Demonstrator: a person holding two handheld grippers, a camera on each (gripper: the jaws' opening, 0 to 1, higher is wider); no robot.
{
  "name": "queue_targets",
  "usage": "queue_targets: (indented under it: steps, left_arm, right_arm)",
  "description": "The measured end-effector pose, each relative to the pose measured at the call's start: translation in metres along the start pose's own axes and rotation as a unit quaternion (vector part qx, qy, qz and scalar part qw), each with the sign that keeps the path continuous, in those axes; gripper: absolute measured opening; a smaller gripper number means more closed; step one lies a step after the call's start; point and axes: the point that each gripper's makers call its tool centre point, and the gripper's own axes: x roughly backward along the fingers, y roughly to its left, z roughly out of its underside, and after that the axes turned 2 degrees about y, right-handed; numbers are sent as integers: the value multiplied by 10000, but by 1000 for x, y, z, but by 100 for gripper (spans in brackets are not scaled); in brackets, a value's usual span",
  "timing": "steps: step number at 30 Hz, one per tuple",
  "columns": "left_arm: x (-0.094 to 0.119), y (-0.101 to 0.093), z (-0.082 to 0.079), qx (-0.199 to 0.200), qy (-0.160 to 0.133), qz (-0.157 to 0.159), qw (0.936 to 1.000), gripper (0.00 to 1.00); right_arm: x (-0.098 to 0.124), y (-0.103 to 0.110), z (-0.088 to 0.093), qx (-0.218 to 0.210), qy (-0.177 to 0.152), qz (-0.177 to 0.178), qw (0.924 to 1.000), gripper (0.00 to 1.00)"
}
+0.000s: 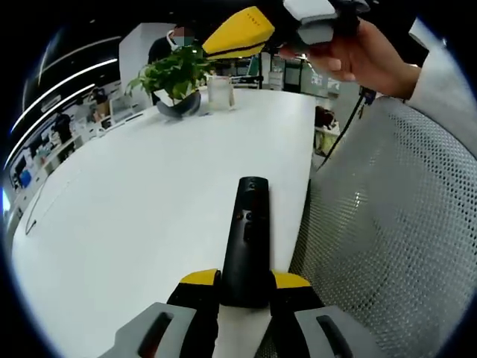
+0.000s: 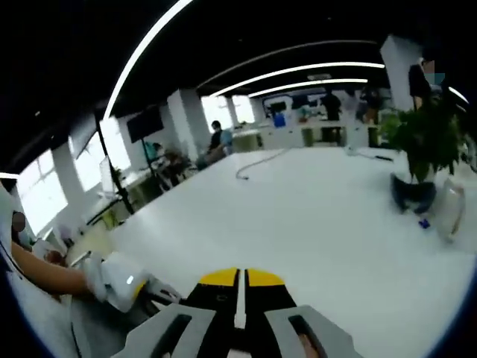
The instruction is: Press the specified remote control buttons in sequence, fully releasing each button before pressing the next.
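My left gripper (image 1: 246,287) clamps the near end of the black remote (image 1: 246,239), which lies lengthwise near the right edge of the white table (image 1: 134,224), buttons facing up. My right gripper (image 2: 240,282), raised well above the table, has its yellow tips pressed together with nothing between them; in the left gripper view it hovers high beyond the remote. Judgement: I should keep the remote pinned flat, bring the closed tips down squarely on one button, then lift clear. A potted plant (image 1: 175,78) stands at the far end.
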Motion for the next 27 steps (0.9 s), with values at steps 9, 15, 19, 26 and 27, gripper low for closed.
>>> queue_targets:
  steps: [9,15,19,26,27]
  left_arm:
    - [0,2,1,23,26,-33,10000,25]
    - [0,1,0,23,-1,-34,10000,25]
    - [0,1,0,10,-33,-13,10000,25]
    - [-1,2,0,-10,-73,0,10000,25]
    - [-1,2,0,-13,-83,1,10000,25]
  right_arm:
    - [10,-10,2,-219,-226,172,9994,19]
    - [8,-6,8,-249,-167,41,9995,27]
    - [1,5,7,-205,-339,-189,9990,51]
    - [0,1,4,168,-457,52,9988,69]
    - [0,-2,4,238,-506,128,9984,72]
